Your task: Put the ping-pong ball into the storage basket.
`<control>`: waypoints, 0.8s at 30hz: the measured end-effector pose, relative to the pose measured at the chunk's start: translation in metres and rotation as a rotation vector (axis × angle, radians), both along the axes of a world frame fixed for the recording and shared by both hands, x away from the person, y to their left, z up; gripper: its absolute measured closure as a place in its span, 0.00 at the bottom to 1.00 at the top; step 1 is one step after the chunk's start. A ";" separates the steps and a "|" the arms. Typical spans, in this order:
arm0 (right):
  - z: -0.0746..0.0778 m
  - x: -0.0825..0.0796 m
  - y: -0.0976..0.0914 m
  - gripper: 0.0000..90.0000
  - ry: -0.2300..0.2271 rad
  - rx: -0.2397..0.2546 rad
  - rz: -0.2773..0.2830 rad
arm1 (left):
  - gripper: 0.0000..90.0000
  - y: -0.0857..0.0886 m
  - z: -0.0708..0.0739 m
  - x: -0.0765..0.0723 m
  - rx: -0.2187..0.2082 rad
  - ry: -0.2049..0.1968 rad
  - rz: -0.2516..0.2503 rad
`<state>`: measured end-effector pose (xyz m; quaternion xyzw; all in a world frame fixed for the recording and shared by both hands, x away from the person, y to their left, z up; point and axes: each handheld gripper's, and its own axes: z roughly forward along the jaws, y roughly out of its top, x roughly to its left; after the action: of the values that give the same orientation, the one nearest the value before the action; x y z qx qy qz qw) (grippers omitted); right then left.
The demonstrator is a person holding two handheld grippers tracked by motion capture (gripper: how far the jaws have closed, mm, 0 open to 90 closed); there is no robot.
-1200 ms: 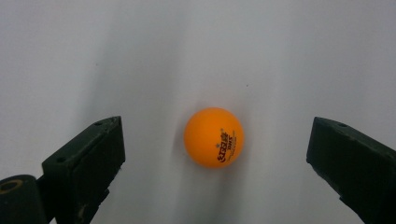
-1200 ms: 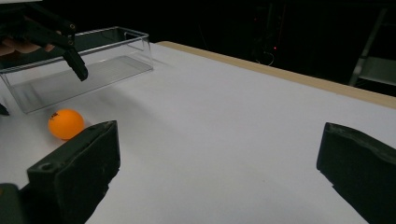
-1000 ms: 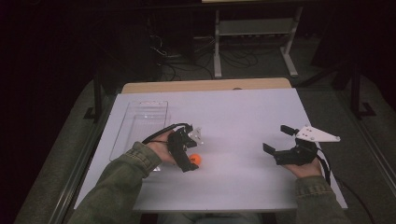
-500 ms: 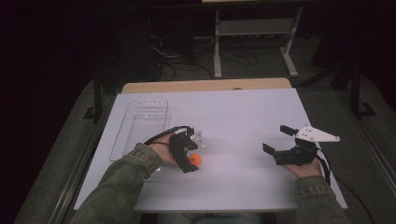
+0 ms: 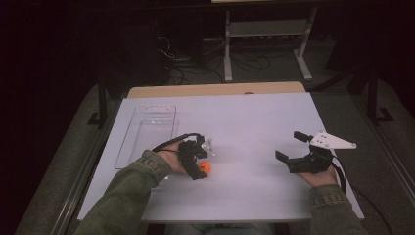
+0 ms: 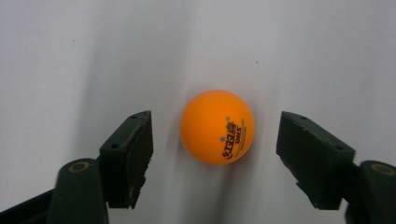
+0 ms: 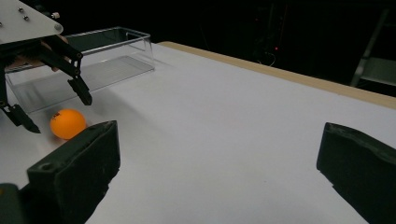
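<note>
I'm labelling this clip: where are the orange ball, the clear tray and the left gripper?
orange ball [image 6: 217, 127], left gripper view, its middle.
clear tray [image 5: 126, 143], high view, left rim.
left gripper [image 6: 215, 149], left gripper view, midway between its fingertips.

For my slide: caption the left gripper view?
Left claw closing around an orange ball on the white table, jaws not yet touching.

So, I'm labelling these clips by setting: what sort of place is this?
Probably a lab or workshop: a white table in a dark room, a metal rack and loose floor cables behind.
</note>
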<state>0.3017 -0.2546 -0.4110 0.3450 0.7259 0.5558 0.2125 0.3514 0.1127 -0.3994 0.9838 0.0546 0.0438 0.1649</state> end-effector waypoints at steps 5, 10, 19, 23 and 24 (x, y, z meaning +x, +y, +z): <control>0.000 0.000 0.000 0.00 0.000 -0.003 0.000 | 0.37 0.000 -0.001 0.000 0.008 -0.008 0.002; 0.000 0.000 0.000 0.00 0.000 0.000 -0.001 | 0.44 -0.002 -0.002 0.000 0.017 -0.005 -0.003; 0.000 0.000 0.000 0.00 0.001 0.001 0.000 | 0.56 -0.001 -0.002 0.001 0.023 0.001 -0.005; 0.000 0.000 0.000 0.00 0.001 0.000 0.001 | 0.56 -0.002 -0.002 0.001 0.024 -0.001 -0.003; 0.000 0.000 0.000 0.00 0.001 -0.001 0.001 | 0.56 -0.002 -0.001 0.001 0.023 -0.004 -0.005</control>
<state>0.3019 -0.2546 -0.4110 0.3447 0.7265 0.5553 0.2120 0.3525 0.1111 -0.4007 0.9857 0.0512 0.0458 0.1540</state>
